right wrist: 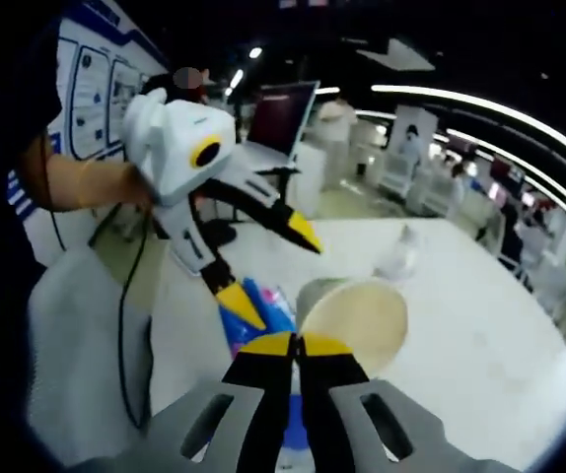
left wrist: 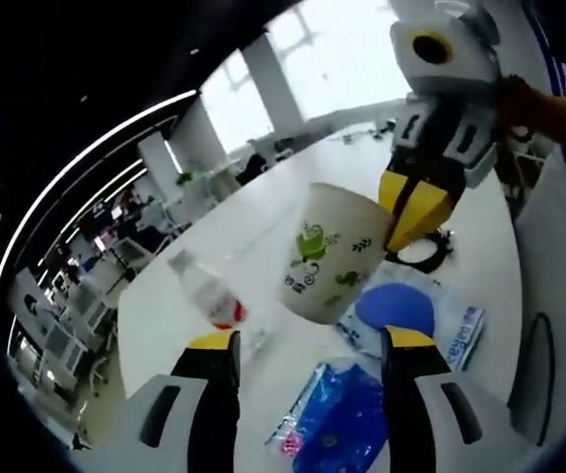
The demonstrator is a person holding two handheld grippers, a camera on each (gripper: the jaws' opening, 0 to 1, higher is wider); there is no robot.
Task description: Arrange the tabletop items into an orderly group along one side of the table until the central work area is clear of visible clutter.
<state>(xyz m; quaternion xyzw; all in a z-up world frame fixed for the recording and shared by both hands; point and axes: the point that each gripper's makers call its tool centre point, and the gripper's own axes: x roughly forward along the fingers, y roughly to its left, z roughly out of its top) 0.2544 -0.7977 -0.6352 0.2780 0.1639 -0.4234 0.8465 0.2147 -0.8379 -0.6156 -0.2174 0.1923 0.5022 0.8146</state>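
Landmark: I am taking the cup [left wrist: 330,253] as my reference; it is a cream paper cup with a green cartoon print, tilting above the white table [left wrist: 263,197].

Right gripper: in the left gripper view I am seeing my right gripper [left wrist: 408,225] coming down from above, its yellow-tipped jaws pinching the cup's rim. In the right gripper view the right gripper [right wrist: 297,347] is showing its jaws pressed nearly together at the near edge of the cup [right wrist: 357,321], whose open mouth is facing the camera.

Left gripper: I am holding the left gripper [left wrist: 310,343] with its jaws spread wide, just below the cup and gripping nothing. In the right gripper view the left gripper [right wrist: 278,263] is hanging left of the cup, also spread.

Bottle: a clear plastic bottle [left wrist: 209,292] with a red label is lying just left of the cup.

Blue packets: a blue packet [left wrist: 334,426] is lying between my left jaws, below the cup.

Blue disc pack: a clear pack holding a blue disc [left wrist: 394,306] is sitting right beside the cup's base.

Person: a hand [right wrist: 86,184] is gripping the left tool.
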